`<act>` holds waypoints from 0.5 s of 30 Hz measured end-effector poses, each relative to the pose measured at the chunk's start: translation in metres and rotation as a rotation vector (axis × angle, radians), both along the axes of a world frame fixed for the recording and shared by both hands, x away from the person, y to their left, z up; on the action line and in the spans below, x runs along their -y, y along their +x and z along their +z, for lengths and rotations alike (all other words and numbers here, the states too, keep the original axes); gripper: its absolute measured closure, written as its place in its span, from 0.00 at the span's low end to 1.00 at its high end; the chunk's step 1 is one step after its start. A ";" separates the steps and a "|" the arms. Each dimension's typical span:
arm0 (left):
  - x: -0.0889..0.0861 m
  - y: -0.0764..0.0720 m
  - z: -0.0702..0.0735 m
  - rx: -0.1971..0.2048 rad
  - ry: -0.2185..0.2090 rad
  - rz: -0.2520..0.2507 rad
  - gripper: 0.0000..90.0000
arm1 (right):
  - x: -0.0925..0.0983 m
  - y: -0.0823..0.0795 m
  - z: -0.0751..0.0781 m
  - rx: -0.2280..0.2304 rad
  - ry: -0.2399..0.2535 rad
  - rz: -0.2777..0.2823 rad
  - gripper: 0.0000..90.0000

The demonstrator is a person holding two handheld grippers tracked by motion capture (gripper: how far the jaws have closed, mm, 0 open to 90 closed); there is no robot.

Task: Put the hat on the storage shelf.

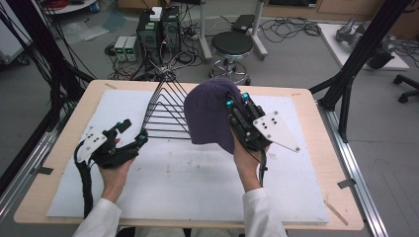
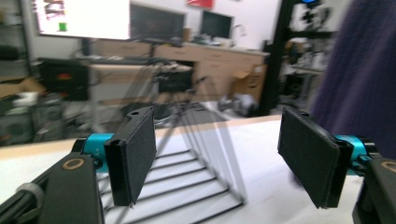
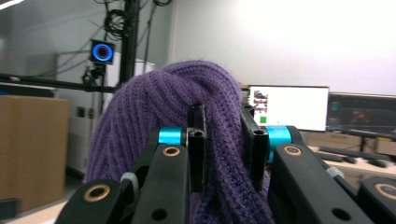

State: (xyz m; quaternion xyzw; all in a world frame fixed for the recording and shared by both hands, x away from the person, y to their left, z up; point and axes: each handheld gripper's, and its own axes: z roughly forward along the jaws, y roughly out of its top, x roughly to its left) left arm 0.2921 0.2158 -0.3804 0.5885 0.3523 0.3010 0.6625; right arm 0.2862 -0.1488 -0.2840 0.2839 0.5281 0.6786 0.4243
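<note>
A purple knit beanie (image 1: pixel 210 116) hangs in the air over the white mat (image 1: pixel 197 182), pinched along its right side by my right gripper (image 1: pixel 237 100), which is shut on the knit. In the right gripper view the beanie (image 3: pixel 177 102) bulges up between and above the jaws of that gripper (image 3: pixel 226 140). A black wire rack (image 1: pixel 165 113), shaped like a triangle, stands on the mat just left of the beanie. My left gripper (image 1: pixel 134 131) is at the rack's left foot, open and holding nothing. In the left gripper view the rack (image 2: pixel 187 172) lies ahead between the jaws of the left gripper (image 2: pixel 219 154), and the beanie (image 2: pixel 359 79) is at the right.
The mat covers most of a wooden table (image 1: pixel 321 148). Beyond the far edge, a round stool (image 1: pixel 232 44) and computer boxes (image 1: pixel 158 29) with many cables stand on the floor. Black frame poles (image 1: pixel 356 64) rise at both sides.
</note>
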 end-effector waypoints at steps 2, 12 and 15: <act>0.011 0.002 0.005 0.012 0.001 -0.035 0.31 | -0.002 0.000 0.002 0.002 0.004 0.019 0.86; 0.058 0.008 0.015 0.007 -0.001 -0.228 0.32 | -0.021 -0.003 0.008 -0.001 -0.006 0.090 0.85; 0.069 0.008 0.012 -0.005 0.007 -0.286 0.32 | -0.024 -0.004 0.009 -0.001 -0.015 0.106 0.85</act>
